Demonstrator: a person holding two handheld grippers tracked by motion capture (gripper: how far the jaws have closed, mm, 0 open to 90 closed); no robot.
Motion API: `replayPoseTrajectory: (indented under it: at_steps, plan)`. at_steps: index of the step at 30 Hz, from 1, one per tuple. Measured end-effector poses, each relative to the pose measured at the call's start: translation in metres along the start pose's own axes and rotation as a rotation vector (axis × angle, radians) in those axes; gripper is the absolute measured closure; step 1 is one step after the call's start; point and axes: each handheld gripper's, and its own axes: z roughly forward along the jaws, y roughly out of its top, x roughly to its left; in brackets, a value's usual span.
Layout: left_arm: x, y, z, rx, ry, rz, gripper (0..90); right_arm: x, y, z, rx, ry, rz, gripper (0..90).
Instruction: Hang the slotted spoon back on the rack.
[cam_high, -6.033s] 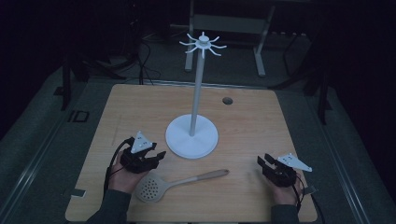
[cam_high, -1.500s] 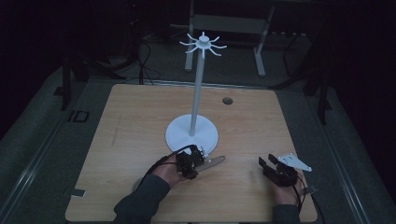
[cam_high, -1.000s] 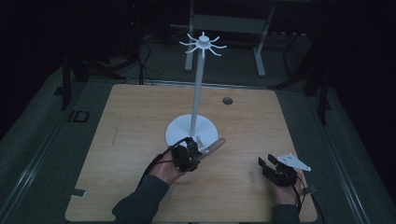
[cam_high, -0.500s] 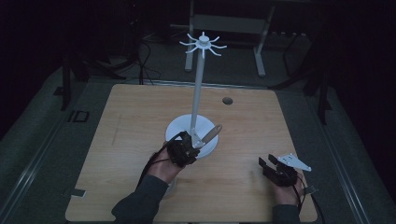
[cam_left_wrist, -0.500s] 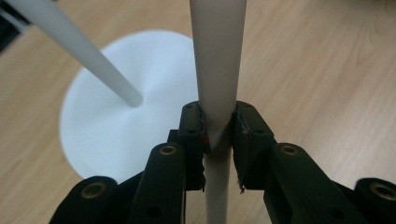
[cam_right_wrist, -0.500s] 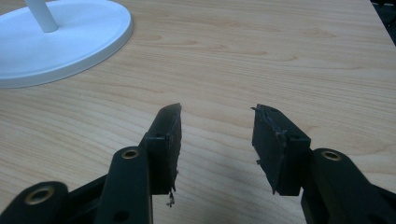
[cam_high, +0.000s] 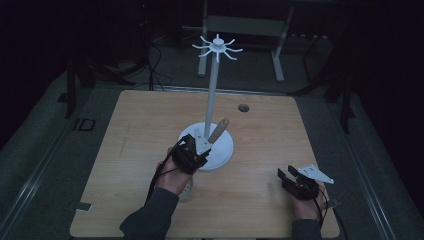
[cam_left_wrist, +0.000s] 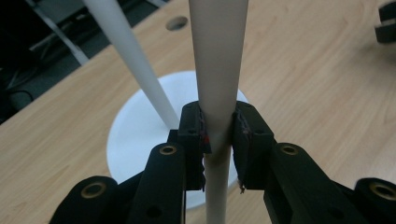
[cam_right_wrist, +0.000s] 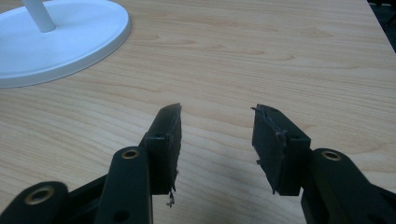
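My left gripper (cam_high: 196, 151) is shut on the pale handle of a slotted spoon (cam_high: 218, 130), which tilts up toward the white hook stand's pole (cam_high: 213, 95). The spoon's round head (cam_high: 186, 191) peeks out under the person's hand. In the left gripper view both pads clamp the spoon handle (cam_left_wrist: 217, 60) in the left gripper (cam_left_wrist: 218, 126), with the stand's pole (cam_left_wrist: 126, 60) and round base (cam_left_wrist: 135, 135) just behind. The stand's hooks (cam_high: 218, 47) spread out at its top. My right gripper (cam_high: 286, 176) rests at the table's front right, and the right gripper (cam_right_wrist: 217, 121) stands open over bare wood.
The wooden table (cam_high: 125, 150) has a small round hole (cam_high: 243, 107) at the back right of the stand. The stand's base (cam_right_wrist: 60, 32) lies to the far left in the right gripper view. Dark floor, cables and metal frame legs (cam_high: 277, 55) surround the table.
My left gripper has picked the spoon up from the front of the table and carried it up and back over the stand's base, handle tipping upward. The right gripper has kept still.
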Motion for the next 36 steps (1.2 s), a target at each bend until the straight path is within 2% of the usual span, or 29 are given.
replayPoseTrajectory:
  at_steps: [7,10,12,25,36]
  plan:
    - [0.002,0.002,-0.007,-0.051,0.044,-0.055,75.0,0.000,0.000,0.000,-0.001,-0.001,-0.001,51.8]
    - [0.004,0.004,-0.012,-0.093,0.075,-0.108,74.9,0.000,0.000,0.000,0.002,-0.002,-0.002,51.8]
    - [0.005,0.005,-0.015,-0.112,0.096,-0.127,74.9,0.000,0.000,0.000,0.002,-0.002,-0.002,51.8]
    - [0.004,0.008,-0.022,-0.179,0.152,-0.142,75.0,0.000,0.000,0.000,0.003,-0.005,-0.005,51.8]
    - [0.003,0.018,-0.024,-0.214,0.169,-0.155,75.0,0.000,-0.001,0.000,0.002,-0.006,-0.007,51.8]
